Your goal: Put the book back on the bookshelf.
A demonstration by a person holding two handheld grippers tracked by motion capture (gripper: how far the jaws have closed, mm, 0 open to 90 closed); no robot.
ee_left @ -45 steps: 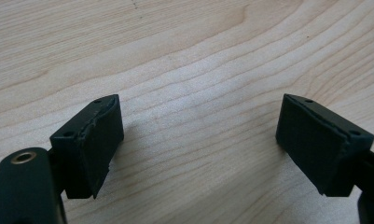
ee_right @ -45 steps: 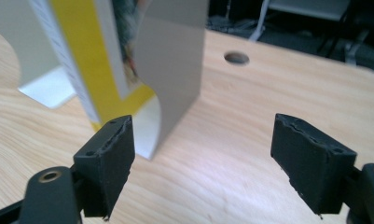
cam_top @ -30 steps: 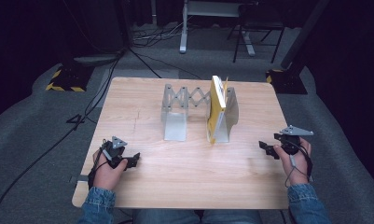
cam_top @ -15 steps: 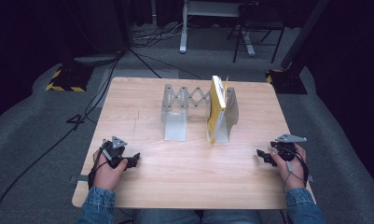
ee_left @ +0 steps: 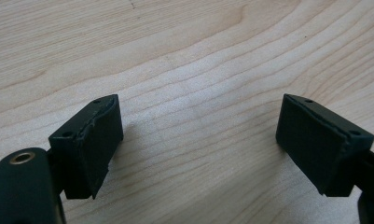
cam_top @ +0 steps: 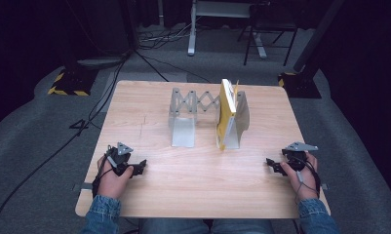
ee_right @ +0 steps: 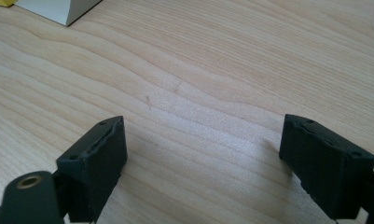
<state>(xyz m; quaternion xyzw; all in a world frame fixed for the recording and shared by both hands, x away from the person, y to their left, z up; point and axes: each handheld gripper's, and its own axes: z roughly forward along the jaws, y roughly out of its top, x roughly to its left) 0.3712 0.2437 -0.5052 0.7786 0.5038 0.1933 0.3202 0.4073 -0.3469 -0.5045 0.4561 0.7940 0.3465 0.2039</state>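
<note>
At centre of the high view stands a light wooden table [cam_top: 198, 195]. Upper middle of it: a grey metal expanding rack [cam_top: 183, 122], scissor links between two upright end plates. A yellow book [cam_top: 226, 113] stands upright on edge in the rack's right part, leaning against the right end plate. Lower left of frame: left hand [cam_top: 112, 178], denim cuff, holds the left gripper [cam_top: 140, 167] low over the tabletop, jaws toward frame centre, nothing between them. Lower right: right hand [cam_top: 303, 178] holds the right gripper [cam_top: 272, 165] near the table's right edge, jaws also toward centre; they have just been opening, nothing between them. Both grippers are well apart from rack and book, nearer the table's front edge. Cables trail on the grey floor at frame left.

Left gripper view: left gripper [ee_left: 198, 140], jaws spread wide, one at lower left, one at lower right. Bare wood grain btwn them. Nothing touched or held.

Right gripper view: right gripper [ee_right: 203, 158], jaws spread wide likewise, bare tabletop btwn them, nothing held. Upper left corner of frame: foot of the rack [ee_right: 58, 10], w/ a sliver of the yellow book [ee_right: 0, 2] at the very corner, both well apart from the jaws.
</note>
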